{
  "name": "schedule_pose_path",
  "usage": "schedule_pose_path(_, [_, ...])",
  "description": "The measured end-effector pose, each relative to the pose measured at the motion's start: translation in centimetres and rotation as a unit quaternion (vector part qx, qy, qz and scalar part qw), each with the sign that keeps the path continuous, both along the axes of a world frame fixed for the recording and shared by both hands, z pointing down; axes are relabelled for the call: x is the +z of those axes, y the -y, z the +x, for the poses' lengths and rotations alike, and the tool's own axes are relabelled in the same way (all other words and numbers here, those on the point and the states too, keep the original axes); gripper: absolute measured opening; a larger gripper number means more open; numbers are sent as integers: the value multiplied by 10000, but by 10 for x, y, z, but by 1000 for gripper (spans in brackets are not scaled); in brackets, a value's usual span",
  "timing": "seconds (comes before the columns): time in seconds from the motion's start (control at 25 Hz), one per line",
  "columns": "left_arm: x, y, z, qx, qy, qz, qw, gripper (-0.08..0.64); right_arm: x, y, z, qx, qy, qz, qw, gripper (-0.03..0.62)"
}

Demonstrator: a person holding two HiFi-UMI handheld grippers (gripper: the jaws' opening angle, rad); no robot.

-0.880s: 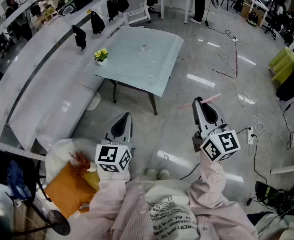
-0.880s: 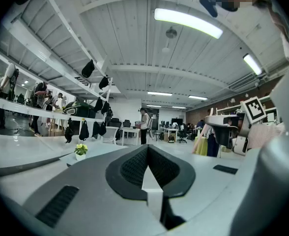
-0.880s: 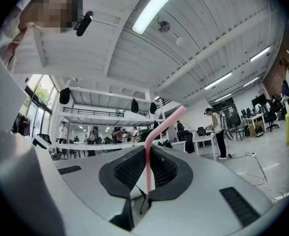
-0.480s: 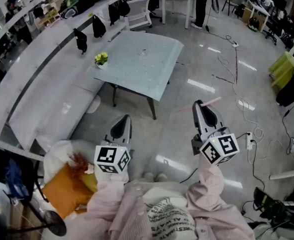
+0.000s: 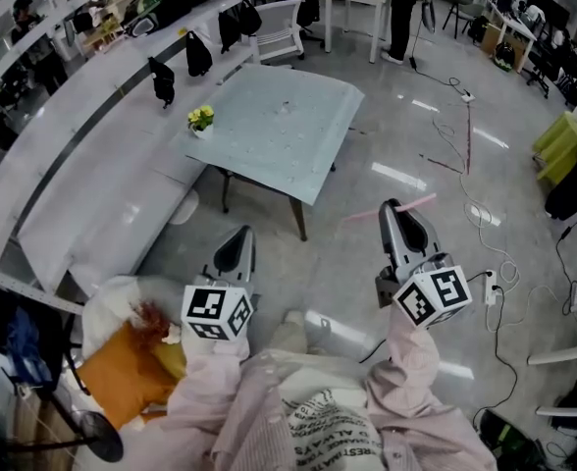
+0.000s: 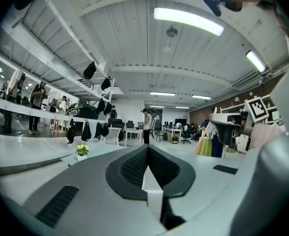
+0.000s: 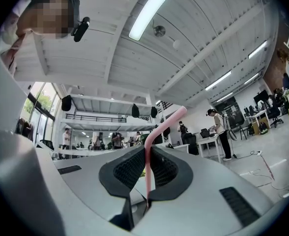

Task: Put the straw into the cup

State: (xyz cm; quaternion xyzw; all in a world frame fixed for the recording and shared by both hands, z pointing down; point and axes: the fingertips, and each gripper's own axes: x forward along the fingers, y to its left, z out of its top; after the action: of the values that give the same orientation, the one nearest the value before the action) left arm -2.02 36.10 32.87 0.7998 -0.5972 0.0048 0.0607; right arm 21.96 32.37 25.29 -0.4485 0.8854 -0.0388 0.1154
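Note:
My right gripper [image 5: 394,207] is shut on a pink bendy straw [image 5: 415,201], held in the air over the shiny floor. In the right gripper view the straw [image 7: 160,126] rises from between the pads of the right gripper [image 7: 148,154] and bends right at its top. To its left, my left gripper [image 5: 241,234] is shut with nothing in it, and in its own view the left gripper [image 6: 147,149] shows its pads meeting. Ahead stands a pale glass table [image 5: 308,155] with a small clear thing [image 5: 285,106] on it, too small to tell as a cup.
A small pot of yellow flowers [image 5: 201,118] sits on the table's left corner. A long white curved counter [image 5: 82,165] with black bags runs along the left. Cables [image 5: 470,199] lie on the floor to the right. An orange bag [image 5: 131,371] is at lower left.
The table has slid slightly lower in the head view and a shoe has come forward below. Both grippers keep their pose, and the straw stays held.

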Motion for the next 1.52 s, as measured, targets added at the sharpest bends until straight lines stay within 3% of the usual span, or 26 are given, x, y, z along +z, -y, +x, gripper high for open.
schedule_pose_path(0.32, [10,61,-3,55,-90,-24,9999,0,12,58,-5,15,-41,-109,9999,25])
schedule_pose_path(1.08, [43,288,-62,28,-284,-460,9985,0,43,289,-64,51,-112,-622,9980,25])
schedule_pose_path(1.52, [48,352,-53,337,-278,-507,9978,0,48,339,-56,333,-33,-663,9972,25])
